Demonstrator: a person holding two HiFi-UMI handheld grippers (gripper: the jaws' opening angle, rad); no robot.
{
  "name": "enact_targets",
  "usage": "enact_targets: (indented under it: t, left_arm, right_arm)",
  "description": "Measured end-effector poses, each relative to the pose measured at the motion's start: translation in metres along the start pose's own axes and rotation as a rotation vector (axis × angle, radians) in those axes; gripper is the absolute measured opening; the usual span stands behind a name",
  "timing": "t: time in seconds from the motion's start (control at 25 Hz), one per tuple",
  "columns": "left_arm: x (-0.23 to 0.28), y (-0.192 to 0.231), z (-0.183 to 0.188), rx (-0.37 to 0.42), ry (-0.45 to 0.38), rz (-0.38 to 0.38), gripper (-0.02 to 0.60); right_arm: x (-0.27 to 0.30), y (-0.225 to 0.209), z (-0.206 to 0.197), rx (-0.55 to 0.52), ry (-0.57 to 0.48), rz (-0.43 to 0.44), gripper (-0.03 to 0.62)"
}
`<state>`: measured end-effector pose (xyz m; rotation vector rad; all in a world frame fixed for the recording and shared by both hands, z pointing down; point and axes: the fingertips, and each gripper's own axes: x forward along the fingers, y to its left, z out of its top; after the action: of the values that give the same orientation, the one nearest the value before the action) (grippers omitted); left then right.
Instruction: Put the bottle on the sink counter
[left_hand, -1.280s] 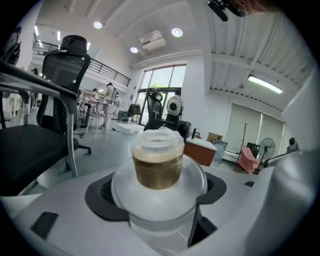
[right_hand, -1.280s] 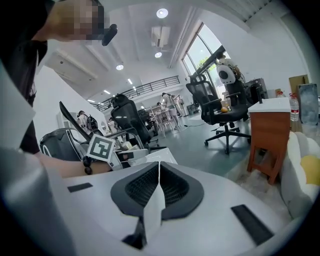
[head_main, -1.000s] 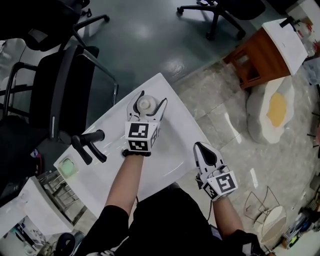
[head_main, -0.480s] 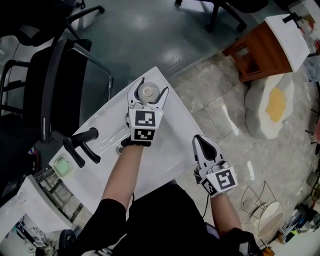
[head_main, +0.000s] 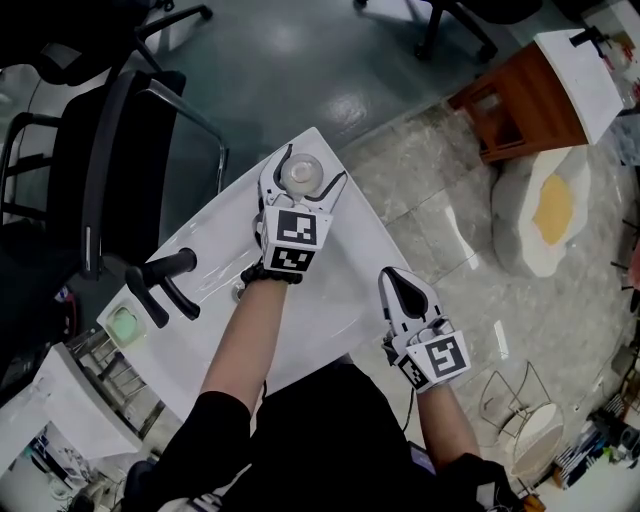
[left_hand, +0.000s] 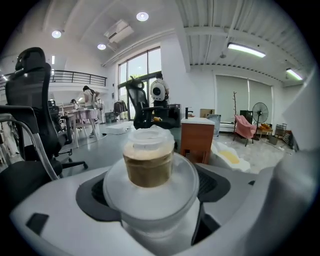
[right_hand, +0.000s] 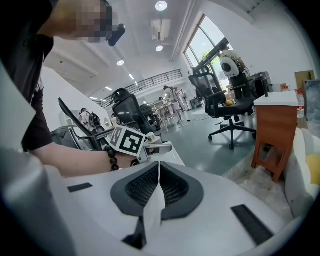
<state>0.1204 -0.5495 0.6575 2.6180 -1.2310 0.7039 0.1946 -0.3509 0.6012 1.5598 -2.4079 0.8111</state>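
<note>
Your left gripper (head_main: 306, 168) has its jaws closed around the bottle (left_hand: 148, 165), one on each side of the clear body, just under the brown neck and the pale cap. The bottle stands upright over the far corner of the white desk (head_main: 345, 285) with the sink, well apart from the black tap (head_main: 165, 283) at the left. From these views I cannot tell if its bottom touches the desk.

Your right gripper (head_main: 398, 280) has its jaws fully together with nothing between them. It hangs near the right edge of the desk, well apart from the bottle.

I judge this to be the placing step, close to the end of the task. Lower the bottle straight down and hold it vertical. The corner is narrow, so choose a spot a little nearer to you and not at the very edge, or the bottle may fall to the floor. Open the jaws only when the bottle rests flat, and open them slowly. Then pull the gripper back toward you without touching the cap.
</note>
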Motion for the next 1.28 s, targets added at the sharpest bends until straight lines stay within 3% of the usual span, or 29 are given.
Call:
enact_targets:
  t: [0.12, 0.36, 0.56, 0.72, 0.88, 0.92, 1.0, 1.12, 1.28]
  left_arm:
    - [-0.007, 0.0, -0.005, -0.03, 0.001, 0.003, 0.444]
    - [-0.034, -0.006, -0.02, -0.052, 0.009, 0.028, 0.446]
    - [-0.059, -0.009, -0.038, -0.141, 0.025, 0.033, 0.445]
    - [-0.089, -0.025, -0.054, -0.255, 0.035, -0.014, 0.444]
    - [-0.117, -0.046, -0.063, -0.29, 0.075, -0.084, 0.438]
    - [-0.124, -0.048, -0.062, -0.286, 0.073, -0.091, 0.414]
    - [-0.141, -0.046, -0.049, -0.272, 0.03, -0.084, 0.25]
    - [-0.171, -0.041, -0.021, -0.279, -0.057, -0.062, 0.123]
    - [-0.212, -0.042, 0.017, -0.288, -0.156, -0.064, 0.069]
  right_arm:
    - [-0.003, 0.0, -0.001, -0.007, 0.002, -0.006, 0.031]
    - [-0.014, -0.004, -0.003, -0.008, -0.006, -0.027, 0.031]
    - [-0.017, 0.001, -0.003, -0.014, -0.031, -0.017, 0.031]
    - [-0.024, 0.009, 0.004, 0.035, -0.064, 0.009, 0.031]
    - [-0.03, 0.01, 0.015, 0.031, -0.079, 0.007, 0.032]
    - [-0.029, 0.009, 0.018, 0.028, -0.087, 0.002, 0.031]
    - [-0.03, 0.008, 0.028, 0.021, -0.111, 0.001, 0.031]
    - [-0.037, 0.011, 0.044, -0.007, -0.145, 0.009, 0.031]
    - [-0.052, 0.021, 0.067, -0.038, -0.196, 0.021, 0.031]
